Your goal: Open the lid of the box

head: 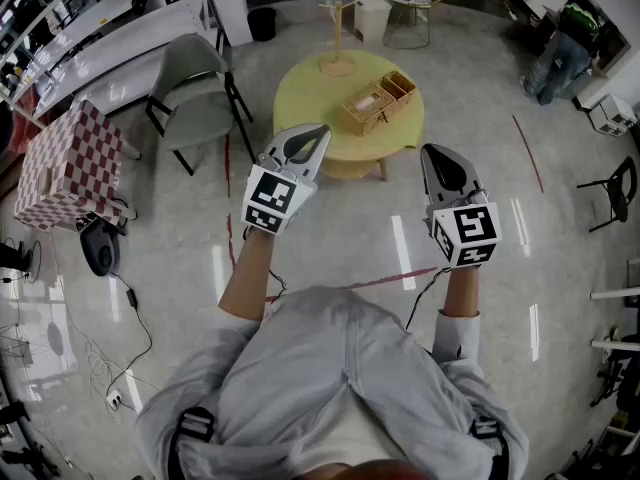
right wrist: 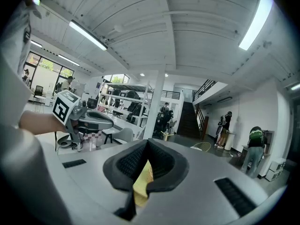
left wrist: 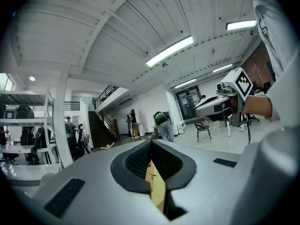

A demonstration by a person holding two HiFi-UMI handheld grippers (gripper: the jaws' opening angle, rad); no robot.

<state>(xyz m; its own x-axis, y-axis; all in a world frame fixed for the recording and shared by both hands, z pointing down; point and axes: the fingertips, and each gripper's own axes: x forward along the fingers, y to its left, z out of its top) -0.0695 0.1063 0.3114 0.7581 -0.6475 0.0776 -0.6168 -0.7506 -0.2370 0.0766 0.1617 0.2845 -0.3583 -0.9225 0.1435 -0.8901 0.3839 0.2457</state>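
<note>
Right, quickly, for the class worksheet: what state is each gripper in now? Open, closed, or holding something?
Left gripper: closed, jaws together, holding nothing.
Right gripper: closed, jaws together, holding nothing.

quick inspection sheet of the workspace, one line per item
surface: round yellow table, ahead of both grippers, not touched
job's things: woven box on the table, untouched; lid state unclear from here
clutter: wooden peg stand also on the table
grippers: left gripper and right gripper both shut, empty, held in the air short of the table
cables: cords trailing on the floor at left, by a black device
surroundings: grey chair, checkered box, a person far right
</note>
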